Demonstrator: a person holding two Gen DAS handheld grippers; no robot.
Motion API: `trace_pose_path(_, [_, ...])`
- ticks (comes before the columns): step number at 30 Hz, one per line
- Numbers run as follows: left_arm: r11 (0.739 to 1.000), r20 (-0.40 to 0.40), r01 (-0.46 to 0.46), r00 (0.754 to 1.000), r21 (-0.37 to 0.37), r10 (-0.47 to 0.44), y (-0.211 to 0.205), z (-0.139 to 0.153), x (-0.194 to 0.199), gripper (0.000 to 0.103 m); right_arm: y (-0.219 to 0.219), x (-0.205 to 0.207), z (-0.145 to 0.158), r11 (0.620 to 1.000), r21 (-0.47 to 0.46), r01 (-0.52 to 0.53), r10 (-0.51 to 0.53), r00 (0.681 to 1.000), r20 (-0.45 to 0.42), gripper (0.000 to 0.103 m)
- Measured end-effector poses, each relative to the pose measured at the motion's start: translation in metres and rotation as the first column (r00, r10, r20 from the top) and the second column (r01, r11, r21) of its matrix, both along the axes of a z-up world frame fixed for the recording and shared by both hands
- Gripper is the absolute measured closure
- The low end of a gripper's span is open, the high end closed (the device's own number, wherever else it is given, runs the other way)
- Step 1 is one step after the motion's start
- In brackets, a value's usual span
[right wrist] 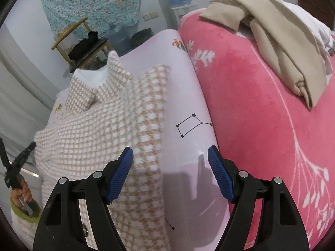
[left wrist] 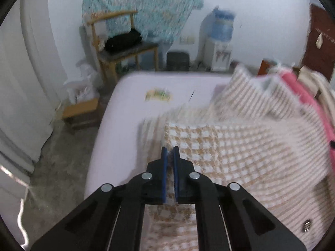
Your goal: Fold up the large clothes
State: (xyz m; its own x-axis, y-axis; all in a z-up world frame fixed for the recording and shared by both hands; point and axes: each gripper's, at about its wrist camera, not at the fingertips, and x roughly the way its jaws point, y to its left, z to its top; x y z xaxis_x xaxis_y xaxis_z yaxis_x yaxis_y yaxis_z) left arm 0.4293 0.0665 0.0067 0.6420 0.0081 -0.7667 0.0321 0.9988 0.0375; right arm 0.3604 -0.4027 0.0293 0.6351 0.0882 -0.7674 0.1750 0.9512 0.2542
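Note:
A tan-and-white checked jacket [left wrist: 219, 146] lies spread on the lilac bed sheet [left wrist: 129, 96]. In the left wrist view my left gripper [left wrist: 170, 149] is shut, its blue pads pinched on a fold of the checked fabric near the jacket's left edge. In the right wrist view the jacket [right wrist: 98, 138] shows its collar and white lining at the far end. My right gripper [right wrist: 170, 156] hangs open just above the jacket's right edge and the bare sheet [right wrist: 188, 104], with nothing between its pads. The left gripper [right wrist: 21, 159] and the hand holding it sit at the jacket's far left side.
A pink blanket [right wrist: 251, 104] covers the bed's right side, with beige clothes [right wrist: 278, 41] piled on it. Beyond the bed stand a wooden chair [left wrist: 125, 48] holding a black bag, a water dispenser [left wrist: 219, 41] and a small wooden stool [left wrist: 81, 110]. A patterned cloth hangs on the wall.

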Motion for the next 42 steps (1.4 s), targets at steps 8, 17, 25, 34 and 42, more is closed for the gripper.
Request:
trace_pose_path(8, [0.989, -0.004, -0.03, 1.0, -0.145, 0.03, 0.025, 0.0, -0.007, 0.094, 0.021, 0.006, 0.019, 0.995, -0.09, -0.038, 0.044, 0.997, 0.064, 0.051])
trace_pose_path(17, [0.98, 0.008, 0.098, 0.995, -0.171, -0.098, -0.009, 0.014, 0.005, 0.093, 0.062, 0.05, 0.023, 0.978, -0.164, -0.128, 0.143, 0.986, 0.088, 0.055])
trace_pose_path(25, [0.996, -0.055, 0.058, 0.997, -0.065, -0.061, -0.012, -0.024, 0.022, 0.09, 0.055, 0.093, -0.012, 0.962, -0.262, -0.082, 0.082, 0.997, -0.011, 0.065])
trace_pose_path(34, [0.979, -0.035, 0.192, 0.98, -0.067, -0.195, -0.026, -0.006, -0.024, 0.082, 0.114, 0.02, 0.018, 0.914, -0.313, -0.258, 0.289, 0.956, 0.054, 0.052])
trace_pose_path(42, [0.988, -0.088, 0.135, 0.986, -0.068, -0.141, -0.028, -0.011, -0.042, 0.074, 0.124, 0.006, -0.005, 0.935, -0.291, -0.201, 0.188, 0.98, -0.073, 0.047])
